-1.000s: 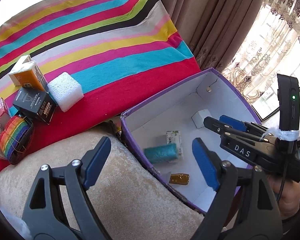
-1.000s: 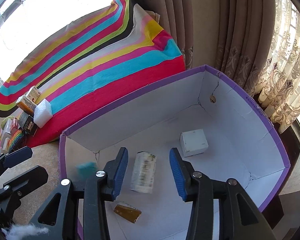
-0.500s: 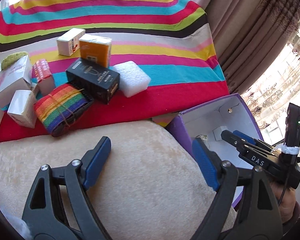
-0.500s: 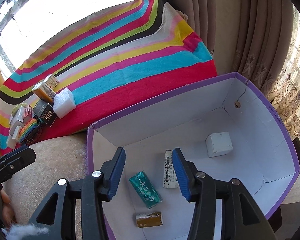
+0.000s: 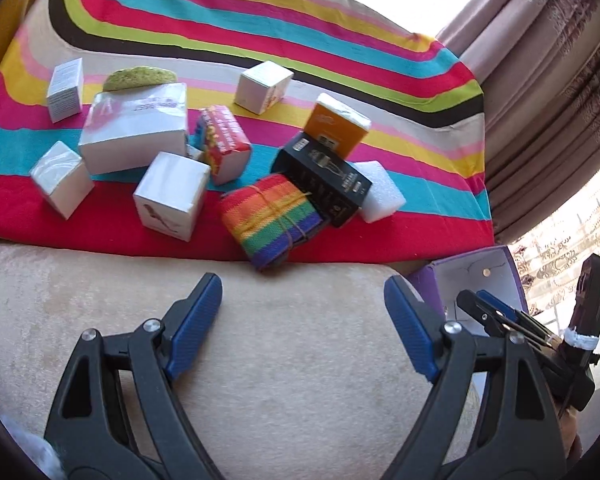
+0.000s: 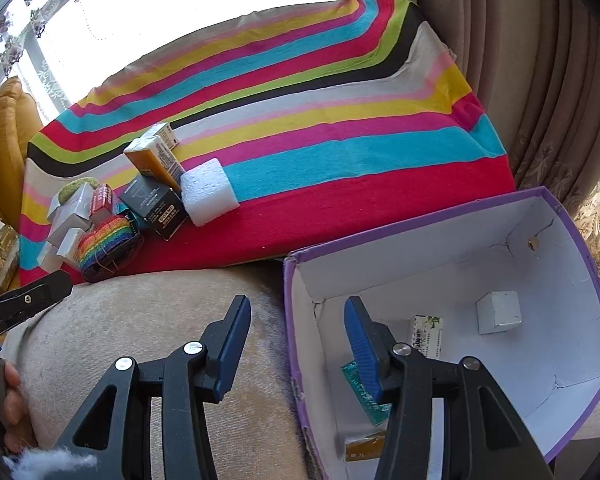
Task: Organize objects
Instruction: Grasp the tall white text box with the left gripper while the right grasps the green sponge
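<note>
My left gripper [image 5: 302, 324] is open and empty above the beige armrest [image 5: 280, 360], facing a pile on the striped cloth: a rainbow strap roll [image 5: 272, 220], a black box [image 5: 320, 178], an orange box [image 5: 336, 126], a white foam block [image 5: 380, 192], a red packet [image 5: 224, 142] and several white boxes. My right gripper [image 6: 296, 344] is open and empty over the near left wall of the purple box [image 6: 580, 272]. Inside lie a white cube [image 6: 498, 312], a green-white packet [image 6: 426, 334], a teal packet [image 6: 360, 388] and a gold packet [image 6: 364, 446].
Curtains [image 6: 520, 60] hang behind the purple box. A yellow cushion [image 6: 4, 132] sits at the far left. The striped cloth [image 6: 300, 120] stretches beyond the pile. The right gripper shows in the left wrist view [image 5: 496, 316] beside the box.
The left gripper has swung left from the purple box to the pile on the cloth. The right gripper has drawn back and left, from inside the box to its near wall.
</note>
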{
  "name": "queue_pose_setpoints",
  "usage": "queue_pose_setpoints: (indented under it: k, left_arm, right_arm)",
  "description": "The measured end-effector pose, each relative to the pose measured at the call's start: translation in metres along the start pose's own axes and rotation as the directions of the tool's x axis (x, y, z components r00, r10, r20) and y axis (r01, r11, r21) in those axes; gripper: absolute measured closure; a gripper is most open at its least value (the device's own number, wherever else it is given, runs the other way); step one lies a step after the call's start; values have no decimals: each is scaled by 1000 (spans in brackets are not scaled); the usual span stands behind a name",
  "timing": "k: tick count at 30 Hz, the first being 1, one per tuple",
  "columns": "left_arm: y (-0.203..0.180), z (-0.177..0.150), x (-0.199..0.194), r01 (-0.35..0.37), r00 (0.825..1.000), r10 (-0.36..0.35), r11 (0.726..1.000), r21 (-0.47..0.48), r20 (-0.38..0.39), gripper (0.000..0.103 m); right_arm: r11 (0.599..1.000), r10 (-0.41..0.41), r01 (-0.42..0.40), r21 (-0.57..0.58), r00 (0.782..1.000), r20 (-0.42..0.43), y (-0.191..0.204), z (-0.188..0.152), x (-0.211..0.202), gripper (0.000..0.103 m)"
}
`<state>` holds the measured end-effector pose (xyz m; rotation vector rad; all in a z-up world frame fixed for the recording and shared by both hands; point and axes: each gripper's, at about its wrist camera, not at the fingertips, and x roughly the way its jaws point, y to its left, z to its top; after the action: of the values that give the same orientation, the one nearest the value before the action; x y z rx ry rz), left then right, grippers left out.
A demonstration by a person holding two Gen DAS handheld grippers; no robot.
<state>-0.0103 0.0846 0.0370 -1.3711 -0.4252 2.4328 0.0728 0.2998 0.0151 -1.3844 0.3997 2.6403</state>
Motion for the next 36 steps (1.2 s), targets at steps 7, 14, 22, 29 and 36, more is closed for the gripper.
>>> queue_pose_setpoints:
  k: [7, 14, 22, 29, 36]
  left_arm:
    - [63, 18, -21, -57, 996, 66, 988, -142, 60, 18]
    - [115, 47, -40, -138, 978, 169, 965, -225, 122, 18]
    - [166, 98, -40, -234, 953, 275, 935, -266, 129, 18]
    - [193, 146, -6, -296, 942, 327, 913, -280, 71, 18]
    - [214, 170, 32, -389, 916, 401, 876, -284, -17, 18]
  right_arm:
    - [999, 19, -19, -45, 1000, -4, 29, 10, 6, 51]
    - [996, 34, -34, -86, 999, 2, 52, 26, 12, 47]
    - [983, 93, -87, -164, 995, 29, 95, 50, 13, 38]
    - [958, 162, -145, -247, 986, 49, 141, 73, 12, 28]
    - [924, 240, -223, -310, 971, 18, 194, 99, 23, 17]
